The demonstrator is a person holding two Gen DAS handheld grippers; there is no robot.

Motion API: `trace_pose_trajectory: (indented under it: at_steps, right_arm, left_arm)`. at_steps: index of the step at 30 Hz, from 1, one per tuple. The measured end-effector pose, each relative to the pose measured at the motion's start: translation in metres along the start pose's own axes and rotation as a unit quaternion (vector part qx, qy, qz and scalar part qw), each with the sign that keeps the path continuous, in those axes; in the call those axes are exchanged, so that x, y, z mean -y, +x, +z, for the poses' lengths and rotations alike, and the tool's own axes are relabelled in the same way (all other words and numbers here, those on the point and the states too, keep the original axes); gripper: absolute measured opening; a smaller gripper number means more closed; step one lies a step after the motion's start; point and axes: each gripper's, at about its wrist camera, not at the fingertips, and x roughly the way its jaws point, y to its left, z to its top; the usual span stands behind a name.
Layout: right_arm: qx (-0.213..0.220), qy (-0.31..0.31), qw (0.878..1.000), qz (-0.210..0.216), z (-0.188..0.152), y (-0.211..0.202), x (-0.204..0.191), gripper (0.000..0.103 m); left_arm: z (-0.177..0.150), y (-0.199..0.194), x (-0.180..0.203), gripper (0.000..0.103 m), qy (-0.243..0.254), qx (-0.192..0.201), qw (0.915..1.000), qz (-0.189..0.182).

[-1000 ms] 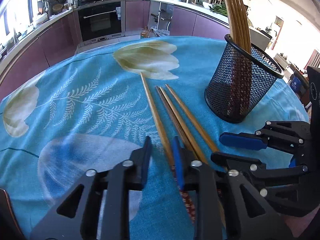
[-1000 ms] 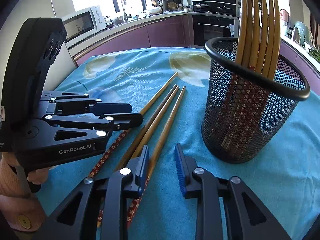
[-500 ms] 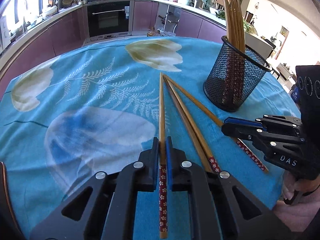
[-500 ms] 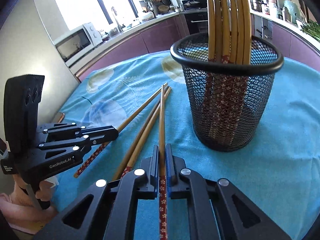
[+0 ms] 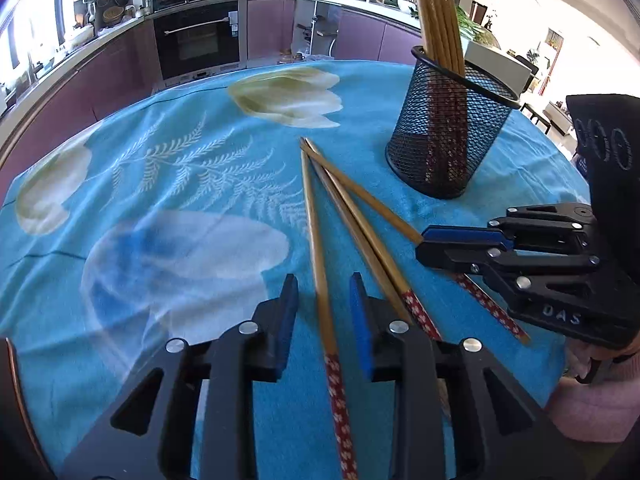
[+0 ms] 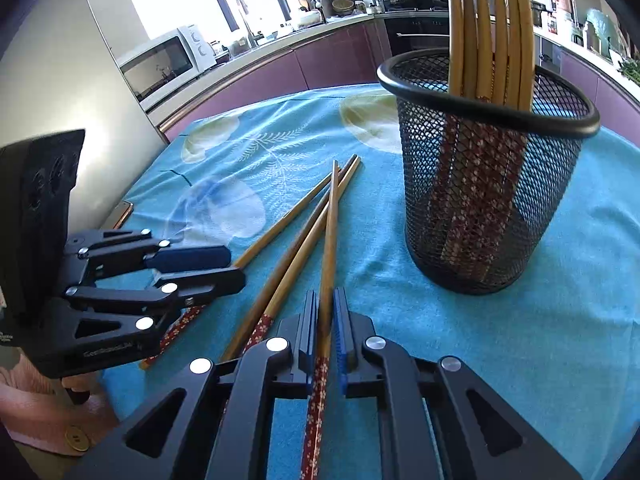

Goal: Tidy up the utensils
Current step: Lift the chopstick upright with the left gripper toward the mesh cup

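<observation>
Mesh cup (image 6: 480, 200) — holds upright chopsticks. Right gripper (image 6: 326, 320) clenched on one chopstick (image 6: 329, 248), left of cup; left gripper (image 5: 324, 304) released — straddling another chopstick (image 5: 318, 256) on tablecloth (image 5: 180, 208).

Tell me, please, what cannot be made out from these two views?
1. Right wrist view: the tops of the standing chopsticks in the mesh cup are cut off by the top edge.
2. Left wrist view: the red ends of the two middle chopsticks run behind a finger of the left gripper.
3. Right wrist view: the held chopstick in the right gripper leaves the bottom edge.
</observation>
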Motion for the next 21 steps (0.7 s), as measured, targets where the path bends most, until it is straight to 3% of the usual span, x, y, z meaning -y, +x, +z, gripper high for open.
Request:
trace_pose_trajectory:
  at_steps: [7, 11, 21]
  right_arm:
    - [0.000, -0.008, 1.000, -0.008, 0.011, 0.009, 0.001, 0.009]
    - [0.001, -0.006, 1.000, -0.007, 0.013, 0.010, 0.003, 0.008]
    - [0.025, -0.002, 1.000, 0.007, 0.011, -0.012, 0.006, 0.006]
  left_arm:
    - [0.022, 0.014, -0.004, 0.024, 0.004, -0.004, 0.9999, -0.009]
    - [0.027, 0.018, -0.003, 0.009, -0.001, -0.004, 1.0000, 0.003]
    - [0.025, -0.002, -0.003, 0.008, -0.014, 0.019, 0.9997, -0.006]
